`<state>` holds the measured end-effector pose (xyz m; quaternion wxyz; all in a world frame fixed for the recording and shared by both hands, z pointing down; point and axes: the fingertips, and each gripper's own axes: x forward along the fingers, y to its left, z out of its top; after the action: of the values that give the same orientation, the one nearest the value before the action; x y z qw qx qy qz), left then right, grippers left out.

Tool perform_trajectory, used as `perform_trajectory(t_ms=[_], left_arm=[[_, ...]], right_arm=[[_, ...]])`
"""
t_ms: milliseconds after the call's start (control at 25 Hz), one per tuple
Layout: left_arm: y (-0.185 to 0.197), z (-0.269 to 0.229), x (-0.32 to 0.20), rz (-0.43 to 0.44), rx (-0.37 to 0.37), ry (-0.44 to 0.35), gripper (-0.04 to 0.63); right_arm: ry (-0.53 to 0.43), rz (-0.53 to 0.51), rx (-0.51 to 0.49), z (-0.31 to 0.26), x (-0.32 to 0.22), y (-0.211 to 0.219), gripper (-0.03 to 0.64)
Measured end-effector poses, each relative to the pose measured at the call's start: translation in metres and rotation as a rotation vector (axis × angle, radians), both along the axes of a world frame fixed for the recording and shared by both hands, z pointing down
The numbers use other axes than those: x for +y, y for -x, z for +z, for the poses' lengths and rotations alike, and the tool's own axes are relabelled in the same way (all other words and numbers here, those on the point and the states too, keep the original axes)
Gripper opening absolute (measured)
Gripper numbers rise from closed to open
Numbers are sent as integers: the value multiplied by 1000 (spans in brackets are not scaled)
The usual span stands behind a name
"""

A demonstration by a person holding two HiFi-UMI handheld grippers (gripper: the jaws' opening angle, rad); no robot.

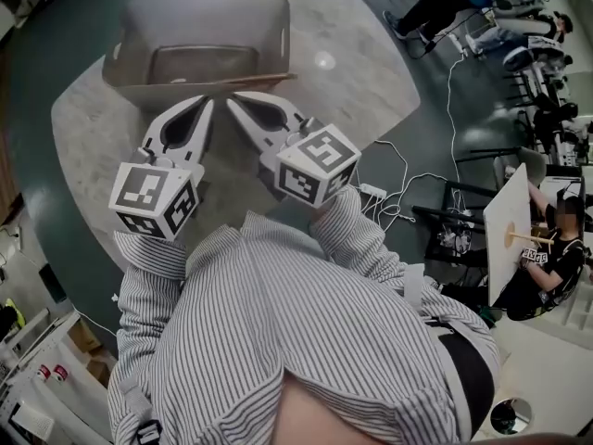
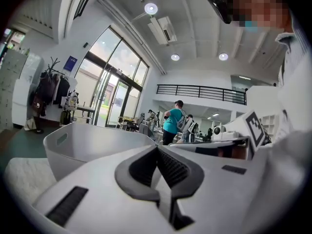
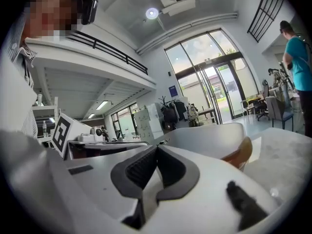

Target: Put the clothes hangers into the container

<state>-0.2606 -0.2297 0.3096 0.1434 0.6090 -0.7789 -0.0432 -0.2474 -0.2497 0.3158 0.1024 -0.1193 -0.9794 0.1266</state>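
A grey plastic container [image 1: 204,17] stands on the table's far side. A brown wooden hanger [image 1: 222,82] lies along its near rim. My left gripper [image 1: 206,103] and right gripper [image 1: 233,98] are side by side just short of that rim, tips pointing at it. Both are shut with nothing between the pads. In the left gripper view the left gripper [image 2: 157,147] has its jaws pressed together, and the container [image 2: 87,145] sits ahead to the left. In the right gripper view the right gripper [image 3: 157,147] is likewise shut, with the container [image 3: 209,138] and the hanger's end [image 3: 241,155] ahead to the right.
The table [image 1: 371,72] has a grey felt-like top with angled edges. White cables and a power strip [image 1: 372,192] lie on the floor to the right. People sit and stand at the far right, beside chairs and equipment [image 1: 547,72].
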Motion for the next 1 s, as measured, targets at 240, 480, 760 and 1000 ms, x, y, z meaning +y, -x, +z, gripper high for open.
perform_trajectory(t_ms=[240, 480, 760, 1000], left_arm=[[3, 11, 15, -85, 52, -3, 10], [5, 16, 21, -105, 55, 19, 10], [12, 23, 28, -131, 77, 10, 11], [9, 23, 26, -121, 86, 9, 10]], right_arm=[[-19, -47, 5, 3, 12, 8, 14], [-18, -91, 17, 9, 24, 10, 14], [-14, -116, 27, 18, 27, 14, 14], [-50, -146, 45, 21, 31, 11, 14]])
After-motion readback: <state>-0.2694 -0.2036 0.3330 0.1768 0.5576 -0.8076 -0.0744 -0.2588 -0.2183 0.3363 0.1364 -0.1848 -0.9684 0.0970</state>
